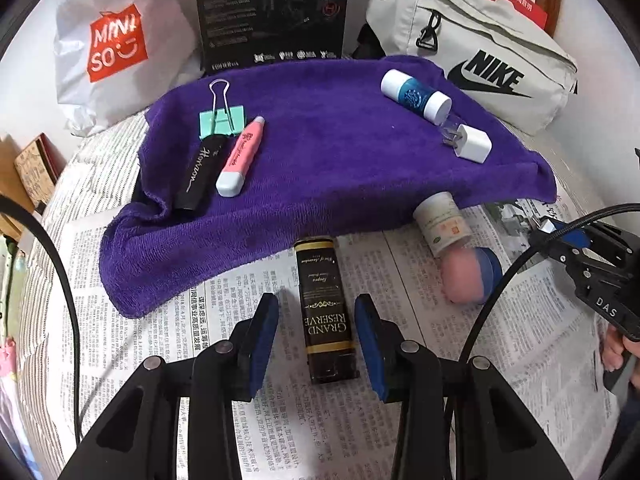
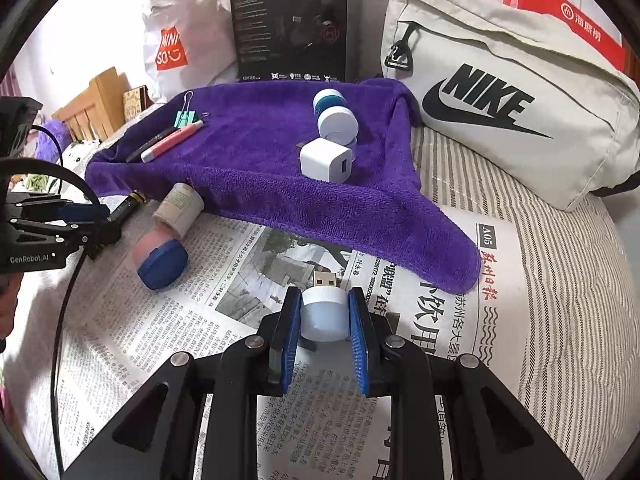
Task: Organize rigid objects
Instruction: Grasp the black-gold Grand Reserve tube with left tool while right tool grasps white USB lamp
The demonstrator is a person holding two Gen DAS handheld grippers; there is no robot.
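far left, against the wall: white miniso bag (image 1: 105,46), then a black headset box (image 1: 272,12) standing upright behind the purple towel (image 1: 320,160). on the towel's left part, close together: mint binder clip (image 1: 221,119), black horizon stick (image 1: 199,174) and pink highlighter (image 1: 241,157) lying side by side, touching or nearly so. on the towel's right part: blue-and-white bottle (image 1: 415,95) on its side, white plug adapter (image 1: 472,143) just beside it. further right, off the towel: grey nike bag (image 1: 480,60).

nearer, on the newspaper (image 1: 160,340): left gripper (image 1: 317,334) with fingers spread wide, straddling the black grand reserve lighter (image 1: 326,312) without touching it; lighter's far end at the towel's edge. to its right, a pink bottle with blue cap (image 1: 460,252), lying with its bottom tucked under the towel's hem.

right gripper (image 2: 325,316) low over the newspaper, blue pads (image 2: 290,320) clamped on a small white usb light (image 2: 324,312), metal plug pointing forward toward the towel's drooping corner.
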